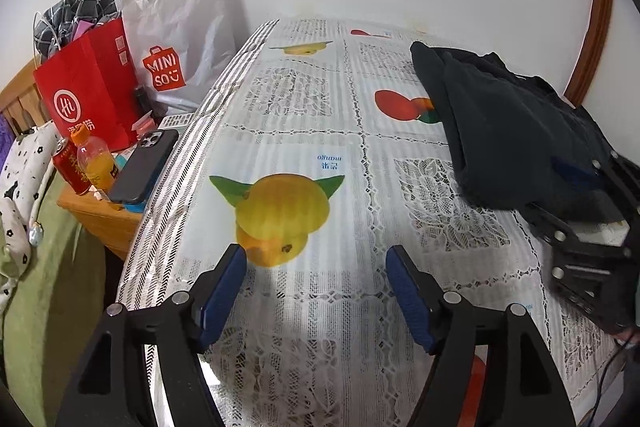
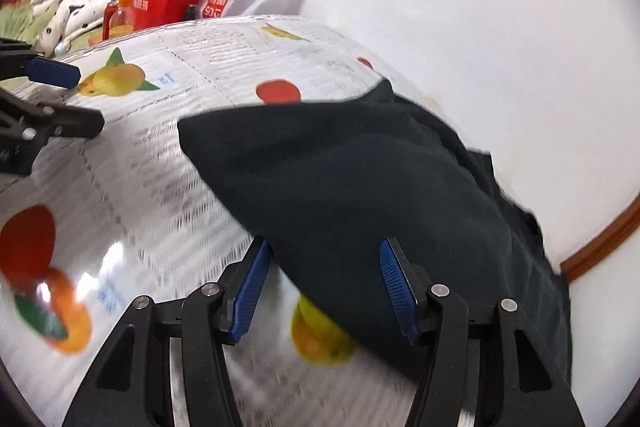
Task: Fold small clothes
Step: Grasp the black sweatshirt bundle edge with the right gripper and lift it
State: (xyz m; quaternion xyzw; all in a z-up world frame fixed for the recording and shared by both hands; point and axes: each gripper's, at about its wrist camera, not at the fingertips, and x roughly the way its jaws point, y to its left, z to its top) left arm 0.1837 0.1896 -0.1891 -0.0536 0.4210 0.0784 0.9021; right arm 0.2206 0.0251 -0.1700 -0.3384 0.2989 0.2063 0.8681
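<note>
A dark, thick garment (image 1: pixel 512 131) lies bunched and partly folded at the far right of the table (image 1: pixel 300 115), which has a lace cloth printed with fruit. In the right wrist view the garment (image 2: pixel 360 179) fills the middle, and its near edge sits between the blue pads of my right gripper (image 2: pixel 326 245). The jaws stand apart and the pads do not visibly press the cloth. From the left wrist view, the right gripper (image 1: pixel 560 187) shows at the garment's near side. My left gripper (image 1: pixel 316 251) hovers open over bare tablecloth beside a printed yellow fruit, holding nothing; the left gripper (image 2: pixel 86 99) is also visible far left.
Left of the table a wooden nightstand (image 1: pixel 104 223) carries a red paper bag (image 1: pixel 88 87), a white shopping bag (image 1: pixel 180 27), a phone (image 1: pixel 144 167), an orange bottle (image 1: pixel 96 159) and a red can (image 1: pixel 70 167). A bed with green sheets (image 1: pixel 40 287) lies beyond. A white wall stands behind the table.
</note>
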